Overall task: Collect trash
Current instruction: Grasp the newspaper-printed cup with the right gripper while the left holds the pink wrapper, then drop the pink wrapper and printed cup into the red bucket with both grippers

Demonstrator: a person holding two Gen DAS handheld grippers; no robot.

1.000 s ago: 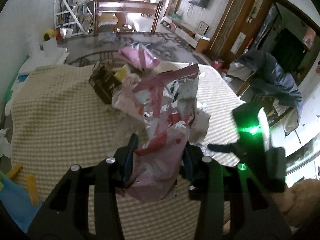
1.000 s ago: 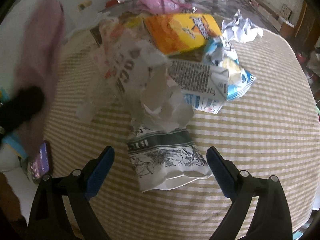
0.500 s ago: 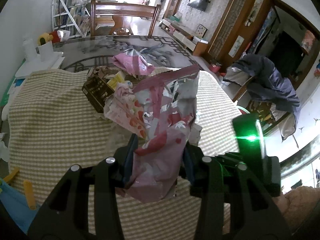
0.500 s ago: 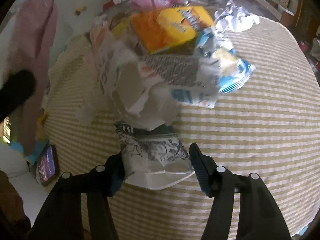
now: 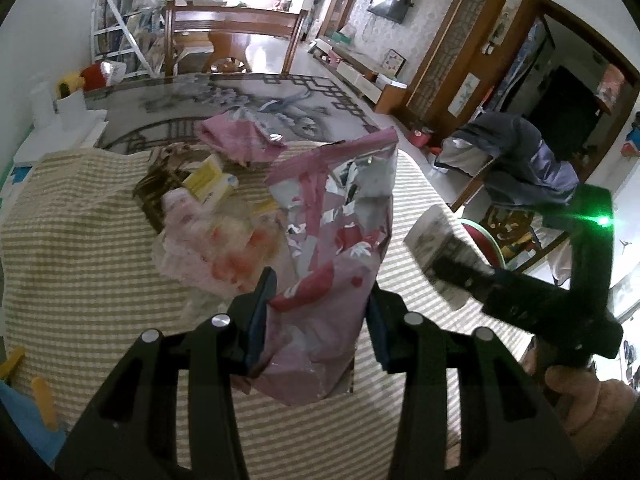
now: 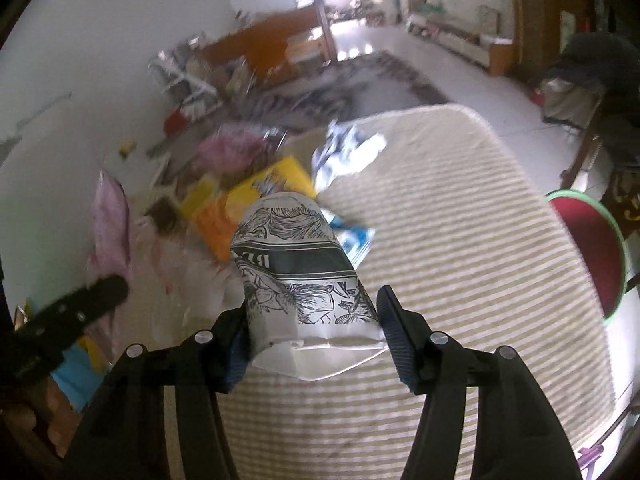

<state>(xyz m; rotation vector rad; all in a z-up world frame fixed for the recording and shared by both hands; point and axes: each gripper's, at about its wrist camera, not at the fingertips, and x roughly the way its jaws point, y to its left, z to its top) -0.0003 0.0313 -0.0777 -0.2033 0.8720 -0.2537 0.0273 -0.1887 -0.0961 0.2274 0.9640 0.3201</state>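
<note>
My left gripper is shut on a pink foil snack bag, held upright above the striped tablecloth. My right gripper is shut on a crushed white paper cup with a black flower print, lifted off the cloth. In the left wrist view the right gripper shows at the right with the cup. More trash lies in a heap: a pale pink wrapper, a yellow-orange bag, a blue-white wrapper, another pink bag.
A red bin with a green rim stands beside the table's right edge. A chair draped with dark clothes is behind it. A wooden chair stands at the far end. A hand holds the right gripper.
My right gripper closed on the flower-print cup and lifted it off the cloth, tilting up and right. The left gripper drifted slightly, still holding the pink bag.
</note>
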